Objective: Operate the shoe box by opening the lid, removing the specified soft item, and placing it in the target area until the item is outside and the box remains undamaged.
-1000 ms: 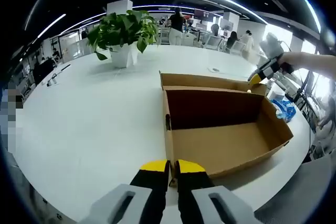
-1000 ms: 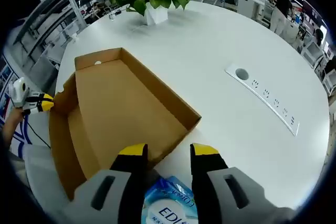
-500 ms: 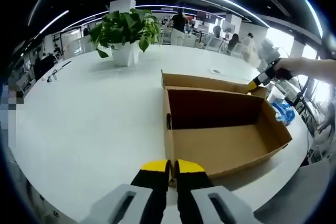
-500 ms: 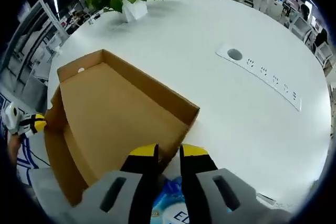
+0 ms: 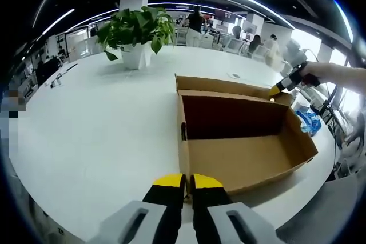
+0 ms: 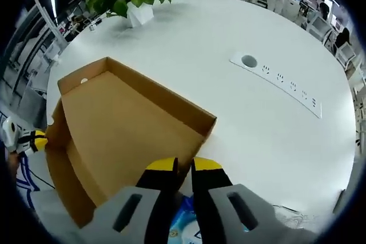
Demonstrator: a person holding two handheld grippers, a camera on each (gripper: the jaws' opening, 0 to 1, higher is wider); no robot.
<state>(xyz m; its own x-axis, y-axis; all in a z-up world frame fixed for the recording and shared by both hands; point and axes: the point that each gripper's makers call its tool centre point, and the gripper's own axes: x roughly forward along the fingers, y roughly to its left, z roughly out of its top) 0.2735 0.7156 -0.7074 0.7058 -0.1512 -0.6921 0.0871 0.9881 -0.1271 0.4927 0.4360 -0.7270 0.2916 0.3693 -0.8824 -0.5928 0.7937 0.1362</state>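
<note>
Holding the box (image 5: 240, 141) wall in my clamped left gripper (image 5: 187, 182), I expect light, crushable cardboard.

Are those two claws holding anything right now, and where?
The left gripper pinches the near wall of the box. The right gripper is nearly closed above the blue pack; whether it grips anything cannot be told.

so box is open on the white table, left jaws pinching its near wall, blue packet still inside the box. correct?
Not quite: the blue packet lies on the white table outside the box, beyond its far end, as the left gripper view shows. The box interior is bare cardboard. The rest holds: the box is open and the left gripper has its jaws pinching the near wall.
</note>
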